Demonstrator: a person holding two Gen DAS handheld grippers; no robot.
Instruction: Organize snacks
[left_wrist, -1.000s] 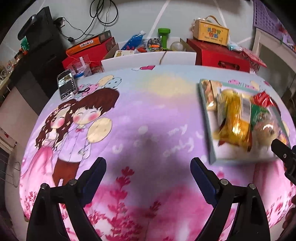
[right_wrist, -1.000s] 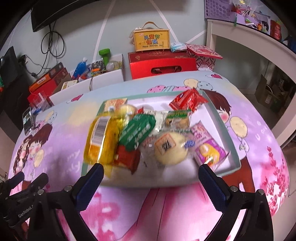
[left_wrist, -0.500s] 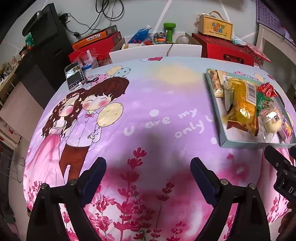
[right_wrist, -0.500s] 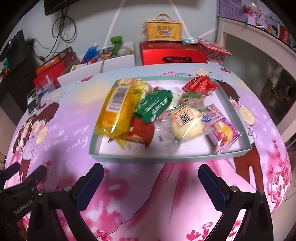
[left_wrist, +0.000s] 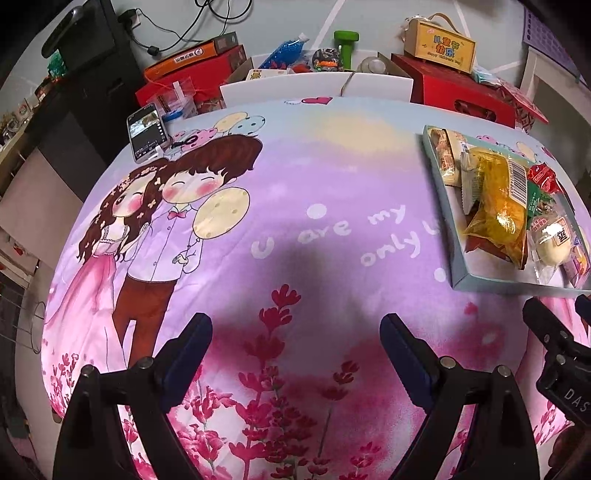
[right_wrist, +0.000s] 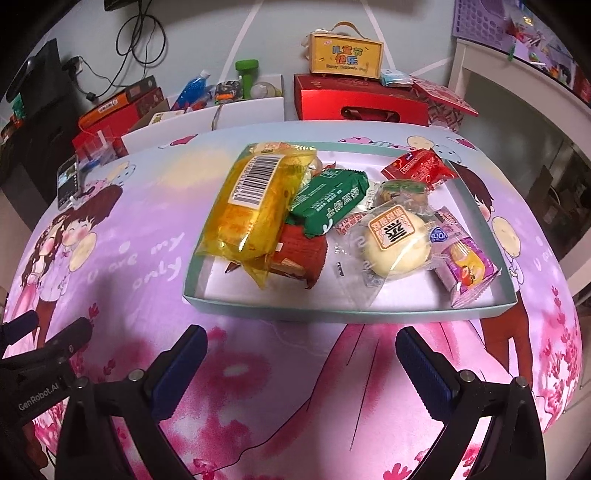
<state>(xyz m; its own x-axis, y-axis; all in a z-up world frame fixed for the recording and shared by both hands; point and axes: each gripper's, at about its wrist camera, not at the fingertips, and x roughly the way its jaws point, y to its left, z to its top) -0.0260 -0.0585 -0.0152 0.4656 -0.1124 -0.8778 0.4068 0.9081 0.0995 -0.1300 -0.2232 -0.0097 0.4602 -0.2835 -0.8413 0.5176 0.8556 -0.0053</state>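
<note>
Snacks (right_wrist: 314, 218) are piled loose in the tray (right_wrist: 332, 314) on the bench; both grippers (left_wrist: 295, 354) (right_wrist: 301, 363) have been pulled back, fingers spread apart and empty; looks sorted or unsorted, can't be told.

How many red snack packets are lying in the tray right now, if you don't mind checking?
2 visible. One red packet lies at the far right corner of the tray; a darker red packet sits near the front, partly under the yellow bag. Others may be buried.
</note>
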